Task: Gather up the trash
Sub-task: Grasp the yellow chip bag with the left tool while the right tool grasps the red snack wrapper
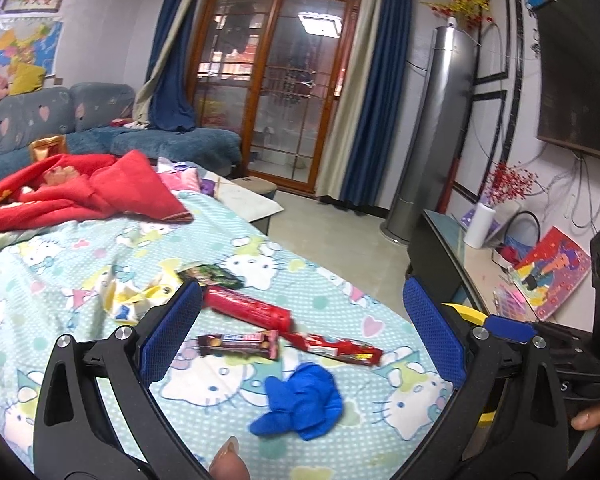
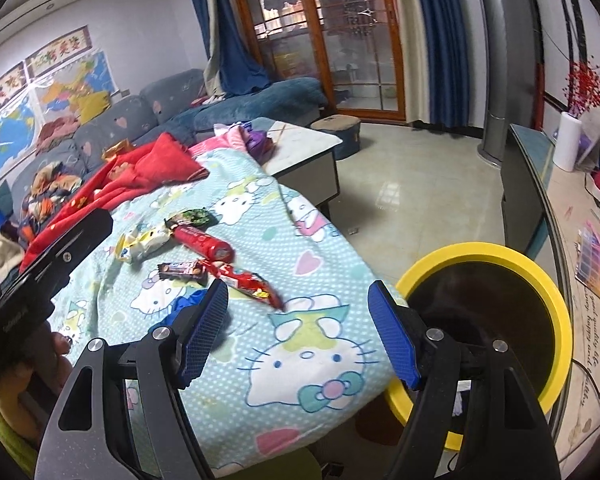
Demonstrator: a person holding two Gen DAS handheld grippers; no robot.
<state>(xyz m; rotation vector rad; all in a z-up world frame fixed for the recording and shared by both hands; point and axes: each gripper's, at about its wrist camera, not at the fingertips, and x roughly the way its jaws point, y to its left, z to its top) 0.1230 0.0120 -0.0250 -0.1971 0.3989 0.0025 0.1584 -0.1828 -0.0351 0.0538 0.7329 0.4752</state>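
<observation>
Red tube wrapper (image 1: 246, 307): one — long axis runs from upper left to lower right in the left wrist view, on the Hello Kitty sheet (image 1: 80, 360).
Chocolate bar wrapper (image 1: 238, 343): one, lying nearly crosswise, just beside the tube.
Red candy wrapper (image 1: 336, 348): one, pointing right and slightly down.
Yellow-white wrapper (image 1: 134, 300): one, crumpled.
Green wrapper (image 1: 212, 273): one, behind the tube.
Blue glove (image 1: 300, 404): one, crumpled, nearest the camera.
Yellow bin (image 2: 556, 300): one — beside the sheet's right edge.
Left gripper (image 1: 302, 328): wide, empty.
Right gripper (image 2: 298, 320): wide, empty.
</observation>
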